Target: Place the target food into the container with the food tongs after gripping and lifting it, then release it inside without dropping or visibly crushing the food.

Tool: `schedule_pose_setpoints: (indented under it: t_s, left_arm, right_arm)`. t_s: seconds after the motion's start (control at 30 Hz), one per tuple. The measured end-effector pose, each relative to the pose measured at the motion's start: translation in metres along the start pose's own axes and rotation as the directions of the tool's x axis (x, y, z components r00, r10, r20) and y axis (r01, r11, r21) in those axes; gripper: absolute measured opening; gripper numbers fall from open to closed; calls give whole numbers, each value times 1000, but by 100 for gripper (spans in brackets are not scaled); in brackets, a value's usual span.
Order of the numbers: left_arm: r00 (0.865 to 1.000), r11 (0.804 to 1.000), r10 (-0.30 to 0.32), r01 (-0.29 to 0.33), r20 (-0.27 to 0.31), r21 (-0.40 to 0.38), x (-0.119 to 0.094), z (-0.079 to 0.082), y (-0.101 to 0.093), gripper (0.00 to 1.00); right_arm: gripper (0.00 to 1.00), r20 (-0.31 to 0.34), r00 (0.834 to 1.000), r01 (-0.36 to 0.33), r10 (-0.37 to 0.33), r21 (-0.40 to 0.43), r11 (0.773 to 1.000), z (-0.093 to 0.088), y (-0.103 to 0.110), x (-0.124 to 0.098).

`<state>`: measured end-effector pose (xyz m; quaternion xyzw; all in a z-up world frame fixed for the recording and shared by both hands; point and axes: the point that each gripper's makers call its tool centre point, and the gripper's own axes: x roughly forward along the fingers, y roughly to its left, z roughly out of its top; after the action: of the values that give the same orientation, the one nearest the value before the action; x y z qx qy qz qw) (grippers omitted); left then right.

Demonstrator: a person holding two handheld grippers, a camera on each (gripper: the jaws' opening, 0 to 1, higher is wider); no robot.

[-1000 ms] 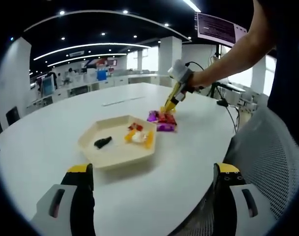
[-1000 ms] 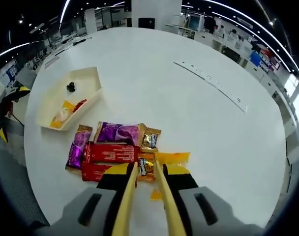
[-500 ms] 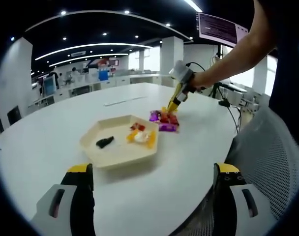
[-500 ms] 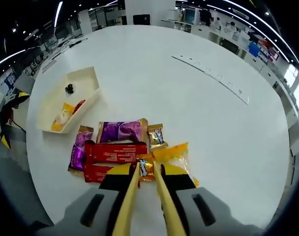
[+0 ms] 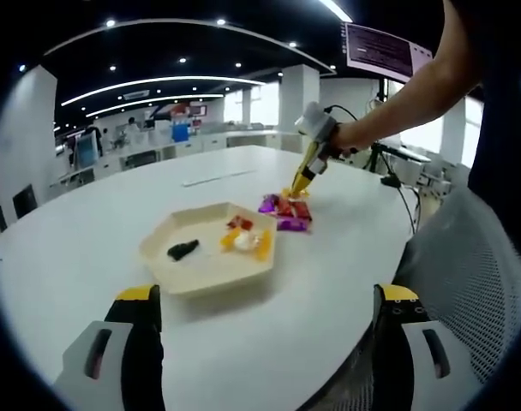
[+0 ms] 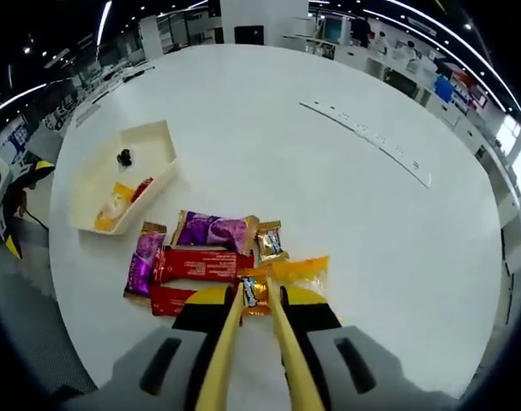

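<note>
Jaws on my right gripper clamp the yellow food tongs, whose tips pinch a small gold-wrapped candy at the near edge of the snack pile on the white table. My left gripper hangs with its jaws spread wide and empty. Beyond them sits the cream hexagonal container, just beside the pile, with a few pieces already inside.

Glossy foil-like snack wrappers in purple, red and gold catch the light at lower centre of the right gripper view, on a smooth, matt white table; the cream tray at left looks like matt plastic, the yellow tongs smooth.
</note>
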<state>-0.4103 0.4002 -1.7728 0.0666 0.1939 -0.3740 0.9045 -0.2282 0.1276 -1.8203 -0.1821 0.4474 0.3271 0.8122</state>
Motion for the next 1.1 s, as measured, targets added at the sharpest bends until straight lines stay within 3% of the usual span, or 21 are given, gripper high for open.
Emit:
schedule_pose_setpoints:
  t_s: [0.2,1.1]
  left_arm:
    - [1000,1000,-6,6,15,-30,-1,3,-1,99]
    - [1000,1000,0,0,18,-24,-1,3,-1,99]
  right_arm:
    - [21,21,1000,2,-2,-10,1000,13,-1,-12]
    - [21,55,998,13,-10,-44,999,52,-5,-49]
